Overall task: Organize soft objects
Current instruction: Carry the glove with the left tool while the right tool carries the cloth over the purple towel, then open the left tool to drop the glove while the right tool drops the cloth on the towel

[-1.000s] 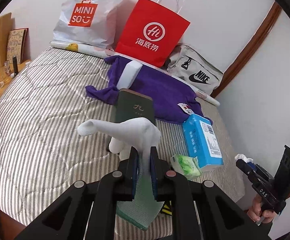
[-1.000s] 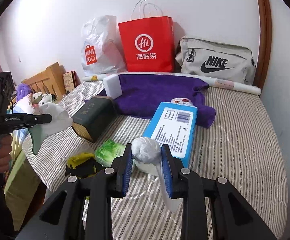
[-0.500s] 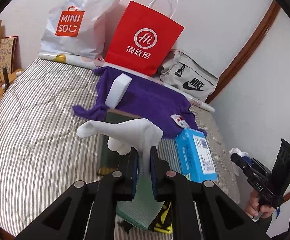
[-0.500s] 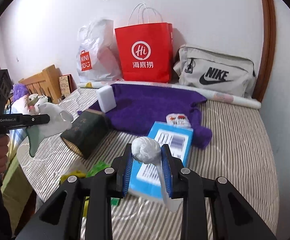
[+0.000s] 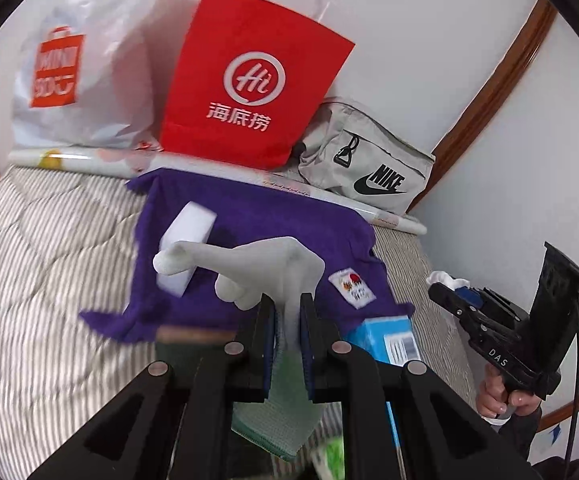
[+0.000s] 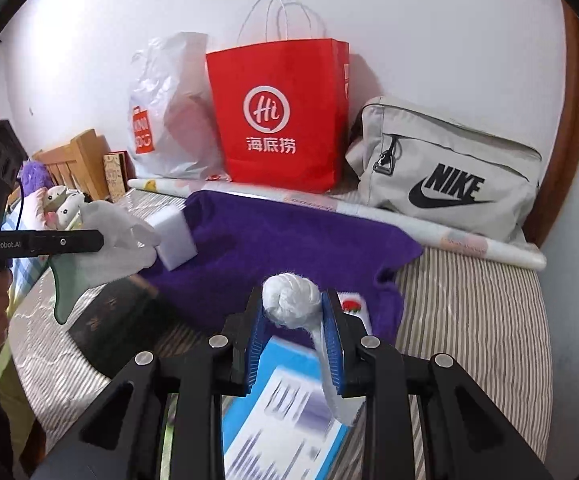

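Note:
My left gripper [image 5: 287,312] is shut on a white glove with a green cuff [image 5: 249,264], held above the bed; it also shows in the right wrist view [image 6: 109,236]. My right gripper [image 6: 292,316] is shut on a knotted white plastic bag [image 6: 291,304], held above a blue box [image 6: 285,412]. A purple towel [image 5: 257,236] lies spread on the striped bed, with a white sponge block [image 5: 187,240] on its left part. In the left wrist view the right gripper [image 5: 489,332] shows at the right edge.
A red paper bag [image 6: 281,116], a white Miniso bag [image 6: 165,120] and a grey Nike bag [image 6: 445,176] stand along the wall. A dark green box [image 6: 109,320] lies left of the blue box. A rolled paper [image 6: 429,232] lies before the bags. Plush toys [image 6: 49,200] sit far left.
Both grippers have moved forward over the bed toward the purple towel and the bags, each still holding its item. The dark box and blue box have slid lower in view.

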Motion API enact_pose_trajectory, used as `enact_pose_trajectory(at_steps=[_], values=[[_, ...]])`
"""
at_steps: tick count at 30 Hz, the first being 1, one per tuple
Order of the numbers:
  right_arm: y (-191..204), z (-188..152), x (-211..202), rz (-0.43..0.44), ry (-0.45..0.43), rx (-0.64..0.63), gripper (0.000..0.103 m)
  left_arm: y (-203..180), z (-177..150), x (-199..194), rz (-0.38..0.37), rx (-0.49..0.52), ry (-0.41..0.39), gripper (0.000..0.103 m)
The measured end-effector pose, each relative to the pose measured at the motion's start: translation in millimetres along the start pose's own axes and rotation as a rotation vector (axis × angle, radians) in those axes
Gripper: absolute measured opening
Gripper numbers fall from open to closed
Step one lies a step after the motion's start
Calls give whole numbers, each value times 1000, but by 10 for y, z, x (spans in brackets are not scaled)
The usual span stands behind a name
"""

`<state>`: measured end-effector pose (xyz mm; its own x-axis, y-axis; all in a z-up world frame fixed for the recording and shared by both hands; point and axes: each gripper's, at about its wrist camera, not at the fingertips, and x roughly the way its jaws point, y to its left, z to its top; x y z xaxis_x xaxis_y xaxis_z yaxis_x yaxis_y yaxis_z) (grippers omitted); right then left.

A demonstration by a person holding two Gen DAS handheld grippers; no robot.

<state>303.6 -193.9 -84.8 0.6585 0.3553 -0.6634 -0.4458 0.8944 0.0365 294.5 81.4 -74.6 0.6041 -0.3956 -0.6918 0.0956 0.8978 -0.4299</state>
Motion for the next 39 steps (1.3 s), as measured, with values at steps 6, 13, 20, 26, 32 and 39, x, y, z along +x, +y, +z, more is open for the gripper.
enact_pose_trajectory(at_steps=[6, 13, 20, 26, 32, 39], values=[[-193, 124, 350, 8, 32, 19, 28, -23, 242, 451, -15, 1, 37, 12], [-371, 193, 763, 18, 85, 28, 28, -55, 482, 899, 12, 14, 76, 12], [-476, 231, 1098, 20, 140, 22, 28, -23, 603, 1232, 37, 12, 106, 12], [-525, 205, 1297, 25, 184, 27, 28, 42, 640, 1476, 89, 7, 177, 12], [-538, 175, 1368, 27, 221, 32, 28, 93, 630, 1583, 109, -8, 212, 12], [-550, 167, 1401, 29, 235, 56, 30, 141, 620, 1574, 104, -27, 229, 15]])
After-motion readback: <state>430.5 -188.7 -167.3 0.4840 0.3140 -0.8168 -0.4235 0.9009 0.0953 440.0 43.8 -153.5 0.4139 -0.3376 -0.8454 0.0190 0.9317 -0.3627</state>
